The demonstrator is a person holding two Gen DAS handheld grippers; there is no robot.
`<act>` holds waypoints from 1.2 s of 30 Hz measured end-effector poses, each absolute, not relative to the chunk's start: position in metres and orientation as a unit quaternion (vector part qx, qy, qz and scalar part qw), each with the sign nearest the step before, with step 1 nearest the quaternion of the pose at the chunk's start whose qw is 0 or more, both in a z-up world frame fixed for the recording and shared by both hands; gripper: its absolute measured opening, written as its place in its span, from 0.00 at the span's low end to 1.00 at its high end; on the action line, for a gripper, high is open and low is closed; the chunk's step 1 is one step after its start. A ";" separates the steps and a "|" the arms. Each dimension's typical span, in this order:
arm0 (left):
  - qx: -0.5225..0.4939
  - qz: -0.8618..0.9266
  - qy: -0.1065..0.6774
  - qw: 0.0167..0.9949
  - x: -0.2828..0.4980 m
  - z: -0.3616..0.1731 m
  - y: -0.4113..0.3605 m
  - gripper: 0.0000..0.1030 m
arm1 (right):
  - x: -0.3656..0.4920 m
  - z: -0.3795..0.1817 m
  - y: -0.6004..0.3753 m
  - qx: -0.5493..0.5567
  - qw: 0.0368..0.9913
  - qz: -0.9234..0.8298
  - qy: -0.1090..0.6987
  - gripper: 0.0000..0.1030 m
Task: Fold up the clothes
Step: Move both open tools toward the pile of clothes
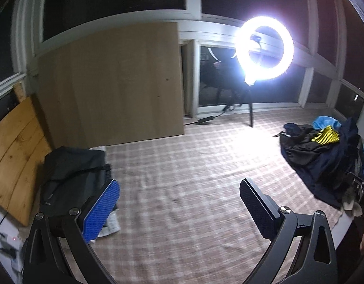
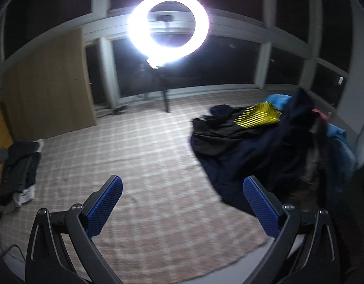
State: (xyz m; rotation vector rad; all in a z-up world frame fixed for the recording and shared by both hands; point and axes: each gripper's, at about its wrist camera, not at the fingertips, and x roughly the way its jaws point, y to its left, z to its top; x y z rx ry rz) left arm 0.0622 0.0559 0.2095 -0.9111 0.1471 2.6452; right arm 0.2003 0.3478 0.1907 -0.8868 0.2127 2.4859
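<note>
Two piles: sorted to opposite sides of the plaid sheet [image 1: 182,165], middle strip kept bare, likely as the folding surface.
Far left, wooden boards [image 1: 14,161]: leaned against the wall, out of the working area.
Left pile, folded stack [image 1: 75,165]: dark garments laid flat and squared up near the left edge of the sheet, a pale item underneath; probably the finished side, parked away from the unsorted heap.
Left gripper [image 1: 179,208]: hovering over the bare sheet just right of the stack, jaws spread wide, nothing between the pads; reads as free for a fresh pickup.
Centre back, ring light [image 2: 167,28]: on a stand at the far edge, aimed across the sheet, glare washing out detail behind it.
Right gripper [image 2: 182,208]: jaws wide apart as well, empty, its right pad overlapping the near hem of the heap in view; contact with cloth not certain.
Right pile, unfolded heap [image 2: 264,146]: crumpled navy and black clothes, a yellow-striped piece [image 2: 257,116] and blue fabric on top, well apart from the stack; the clothes left to fold.
Next step, as a guess: pull one garment from the heap onto the bare middle.
</note>
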 end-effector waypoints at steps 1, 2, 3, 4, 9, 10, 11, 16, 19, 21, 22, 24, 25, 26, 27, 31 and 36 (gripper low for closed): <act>-0.321 0.929 0.051 0.175 0.062 0.210 0.061 0.99 | 0.207 0.191 0.356 -0.324 0.256 0.907 0.080 1.00; -0.322 0.928 0.050 0.181 0.062 0.211 0.066 0.99 | 0.214 0.191 0.365 -0.322 0.266 0.905 0.085 1.00; -0.322 0.927 0.051 0.185 0.062 0.211 0.072 0.99 | 0.221 0.190 0.375 -0.321 0.275 0.901 0.091 1.00; -0.322 0.926 0.052 0.188 0.061 0.211 0.078 0.99 | 0.229 0.190 0.386 -0.320 0.286 0.898 0.097 1.00; -0.327 0.921 0.051 0.206 0.060 0.210 0.117 0.99 | 0.262 0.191 0.443 -0.304 0.326 0.887 0.120 1.00; -0.328 0.920 0.051 0.209 0.060 0.210 0.126 0.99 | 0.268 0.192 0.455 -0.300 0.333 0.886 0.121 0.99; -0.328 0.919 0.053 0.210 0.061 0.210 0.137 0.99 | 0.272 0.192 0.468 -0.296 0.339 0.884 0.123 0.99; -0.333 0.914 0.064 0.221 0.064 0.212 0.192 0.99 | 0.281 0.199 0.543 -0.289 0.345 0.884 0.128 0.96; -0.331 0.916 0.070 0.218 0.066 0.217 0.221 0.99 | 0.273 0.207 0.582 -0.291 0.344 0.886 0.107 0.93; -0.331 0.916 0.065 0.216 0.069 0.220 0.236 0.99 | 0.267 0.210 0.606 -0.293 0.336 0.890 0.099 0.93; -0.330 0.917 0.066 0.213 0.070 0.221 0.241 0.99 | 0.265 0.212 0.618 -0.293 0.333 0.891 0.096 0.93; -0.329 0.920 0.068 0.205 0.072 0.222 0.252 0.99 | 0.262 0.214 0.639 -0.294 0.330 0.893 0.087 0.93; -0.328 0.921 0.068 0.199 0.073 0.223 0.255 0.99 | 0.262 0.216 0.648 -0.295 0.329 0.893 0.083 0.93; -0.327 0.922 0.068 0.194 0.074 0.223 0.258 0.99 | 0.263 0.217 0.656 -0.296 0.330 0.893 0.079 0.93; -0.328 0.923 0.067 0.191 0.075 0.223 0.261 0.99 | 0.266 0.218 0.664 -0.295 0.330 0.893 0.076 0.93; -0.325 0.926 0.064 0.184 0.077 0.224 0.271 0.99 | 0.289 0.224 0.697 -0.293 0.339 0.890 0.083 0.93; -0.321 0.921 0.078 0.205 0.075 0.226 0.297 0.99 | 0.320 0.233 0.721 -0.302 0.334 0.887 0.102 0.93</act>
